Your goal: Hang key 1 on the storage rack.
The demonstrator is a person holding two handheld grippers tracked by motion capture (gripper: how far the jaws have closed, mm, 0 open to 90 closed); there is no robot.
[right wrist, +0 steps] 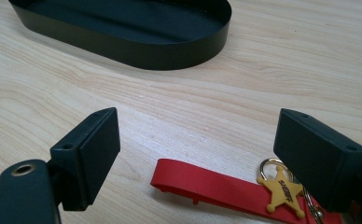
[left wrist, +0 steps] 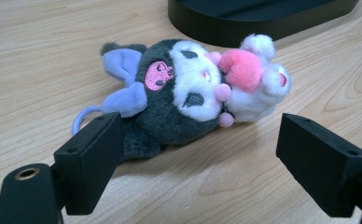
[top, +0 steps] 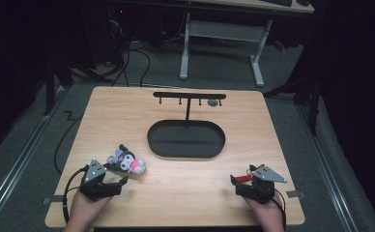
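Note:
A small plush toy (top: 126, 162), dark grey and white with purple ears and a pink heart, lies on its side on the wooden table (top: 176, 193). In the left gripper view the plush toy (left wrist: 188, 95) rests just beyond the open jaws of my left gripper (left wrist: 200, 161), untouched. My left gripper (top: 110, 186) sits near the table's front left. My right gripper (top: 243, 186) is open at the front right. A red strap (right wrist: 216, 186) with a yellow star charm (right wrist: 281, 191) on a key ring lies between its jaws on the wood.
A black oval tray (top: 186, 139) sits mid-table, with a black T-shaped hook stand (top: 189, 96) rising behind it. Beyond the table's far edge are a white desk frame (top: 222, 43) and cables on the grey floor.

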